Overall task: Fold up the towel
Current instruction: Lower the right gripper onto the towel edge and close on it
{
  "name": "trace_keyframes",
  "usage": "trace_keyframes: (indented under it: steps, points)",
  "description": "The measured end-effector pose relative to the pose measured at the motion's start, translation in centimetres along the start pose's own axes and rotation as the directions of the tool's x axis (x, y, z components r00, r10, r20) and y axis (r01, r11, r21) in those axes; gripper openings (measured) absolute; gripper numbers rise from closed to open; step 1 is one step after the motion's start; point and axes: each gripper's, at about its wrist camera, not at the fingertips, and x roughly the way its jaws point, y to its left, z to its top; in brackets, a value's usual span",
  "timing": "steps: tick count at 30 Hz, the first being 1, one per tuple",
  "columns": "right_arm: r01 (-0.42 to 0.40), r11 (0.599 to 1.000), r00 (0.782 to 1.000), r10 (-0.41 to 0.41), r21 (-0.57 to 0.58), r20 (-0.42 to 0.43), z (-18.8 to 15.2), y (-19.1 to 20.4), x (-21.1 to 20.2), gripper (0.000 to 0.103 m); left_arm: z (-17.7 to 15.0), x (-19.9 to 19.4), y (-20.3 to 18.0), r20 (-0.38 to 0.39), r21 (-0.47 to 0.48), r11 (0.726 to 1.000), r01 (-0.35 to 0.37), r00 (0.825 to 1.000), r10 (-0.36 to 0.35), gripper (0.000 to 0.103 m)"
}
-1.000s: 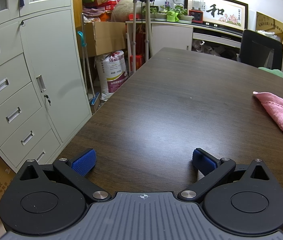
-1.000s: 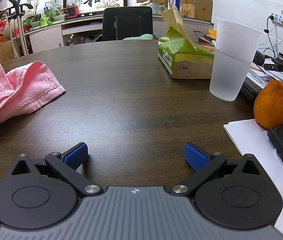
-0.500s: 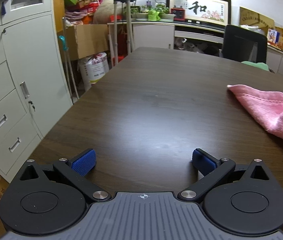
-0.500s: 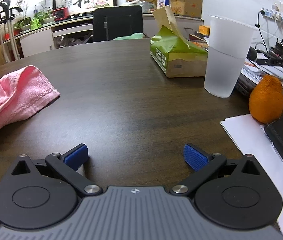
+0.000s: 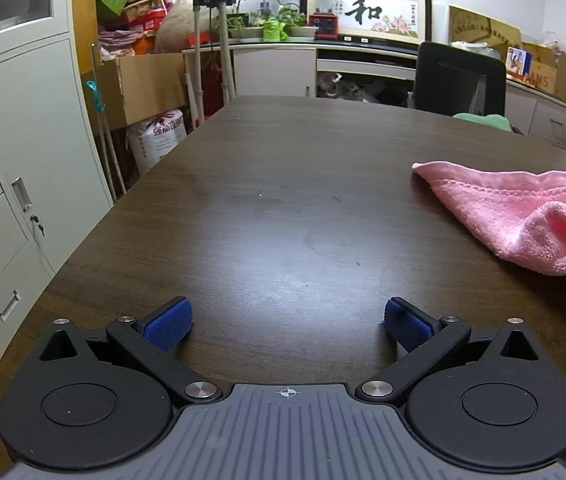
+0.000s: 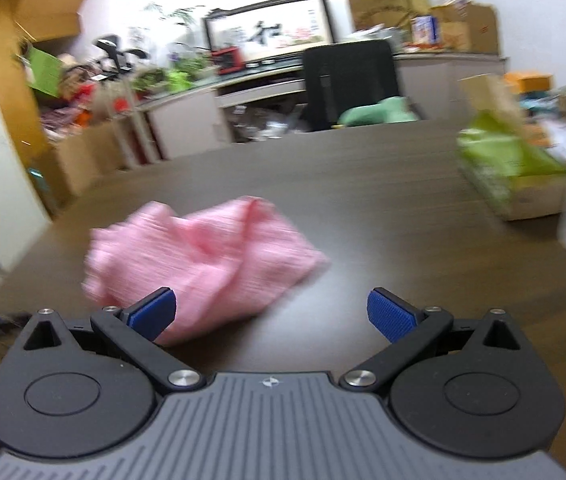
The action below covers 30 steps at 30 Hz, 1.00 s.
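Jaws wide on both grippers near crumpled towel

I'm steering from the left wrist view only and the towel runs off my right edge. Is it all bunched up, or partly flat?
Observer: Bunched. In the right wrist view the pink towel is a rumpled heap with a raised ridge through the middle, though that picture is blurred.
Operator: Is the right gripper on it?
Observer: No. The right gripper is open and empty, with the towel just ahead and toward its left finger.
Operator: Anything beyond the towel I should avoid?
Observer: A green tissue box stands on the table to the right, well clear of the towel.
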Motion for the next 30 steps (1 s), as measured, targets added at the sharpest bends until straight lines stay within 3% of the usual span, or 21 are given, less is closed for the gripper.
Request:
trace_keyframes:
  steps: [6,12,20,25,27,30]
  points:
    - [-0.109,0.994,0.994,0.109,-0.013,-0.021,2.0,3.8,2.4,0.103,0.0,0.0,0.0,0.0,0.001,1.0,0.0,1.0,0.0,0.103]
    - [-0.2,0.979,0.977,0.203,0.046,-0.073,2.9,4.5,4.0,0.103,0.1,0.0,0.0,0.0,0.002,1.0,-0.001,1.0,0.001,0.103]
    - [-0.267,0.955,0.952,0.282,0.129,-0.116,2.7,3.4,5.5,0.102,0.1,0.0,-0.1,0.001,0.002,1.0,-0.001,1.0,0.001,0.103]
    - [-0.266,0.955,0.951,0.282,0.134,-0.126,2.3,3.1,6.1,0.099,0.1,0.0,-0.2,0.001,0.002,1.0,-0.001,1.0,0.001,0.103]
    - [-0.27,0.955,0.951,0.284,0.126,-0.121,2.2,3.2,6.0,0.093,0.1,0.0,-0.2,0.001,0.002,1.0,-0.001,1.0,0.001,0.103]
    - [-0.276,0.953,0.95,0.291,0.125,-0.117,2.2,3.2,6.0,0.063,0.1,0.0,-0.2,0.001,0.002,1.0,-0.002,1.0,0.002,0.103]
